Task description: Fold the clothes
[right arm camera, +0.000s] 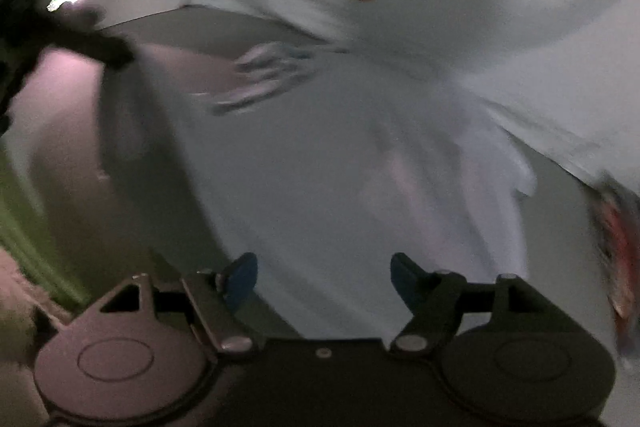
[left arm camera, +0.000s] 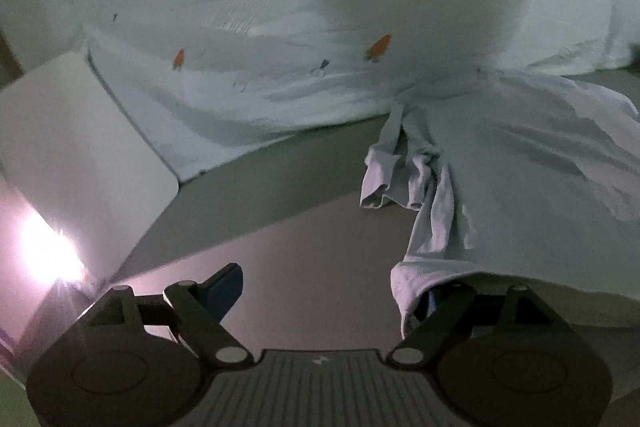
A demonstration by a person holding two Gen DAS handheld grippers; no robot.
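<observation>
Draping over right finger of left claw (left arm camera: 334, 291), hem of pale garment (left arm camera: 500, 163) lies across grey bench (left arm camera: 280, 211); jaws spread, nothing pinched between them. Left wrist view alone shows garment's bunched sleeve (left arm camera: 396, 175) at 12 o'clock of claw, carrot-print sheet (left arm camera: 240, 27) beyond, white board (left arm camera: 80, 147) at 10 o'clock. Right wrist view, blurred, alone shows right claw (right arm camera: 324, 277) released, blue fingertips (right arm camera: 240, 279) over flat cloth, dark object (right arm camera: 80, 31) at 10 o'clock, red patch (right arm camera: 620, 247) at 3 o'clock.
</observation>
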